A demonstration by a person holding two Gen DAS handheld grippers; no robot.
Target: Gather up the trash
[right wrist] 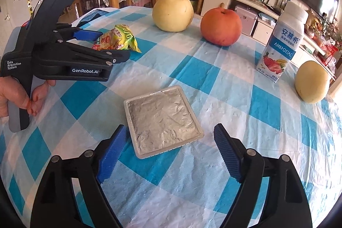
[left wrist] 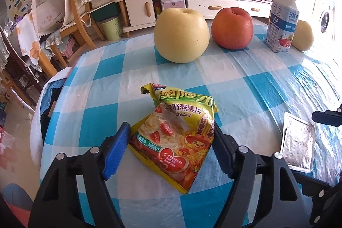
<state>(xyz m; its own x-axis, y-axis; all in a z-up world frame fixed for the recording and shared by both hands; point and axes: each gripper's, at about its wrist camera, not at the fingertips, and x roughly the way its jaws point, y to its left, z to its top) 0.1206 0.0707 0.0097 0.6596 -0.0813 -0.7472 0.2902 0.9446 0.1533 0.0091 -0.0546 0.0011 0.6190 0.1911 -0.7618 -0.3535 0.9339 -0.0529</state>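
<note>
A crumpled yellow oatmeal packet (left wrist: pixel 177 131) lies on the blue-checked tablecloth (left wrist: pixel 106 82). My left gripper (left wrist: pixel 171 127) has a blue pad against each side of it and is shut on it. From the right wrist view the same packet (right wrist: pixel 119 37) sits squeezed between the left gripper's (right wrist: pixel 111 45) fingers, with a hand holding the handle. A square silver foil tray (right wrist: pixel 162 119) lies flat between the tips of my right gripper (right wrist: pixel 170 127), which stands open. Its left pad is close to the tray's edge and its right pad is well clear. The foil tray (left wrist: pixel 298 142) also shows at the right of the left wrist view.
Farther back on the table stand a large yellow pear (left wrist: pixel 181 35), a red apple (left wrist: pixel 232 28), a white yogurt bottle (right wrist: pixel 282 42) and a second pear (right wrist: pixel 312 82). Wooden chairs with cloth covers and a green bin (left wrist: pixel 111 27) stand on the floor beyond the table's left edge.
</note>
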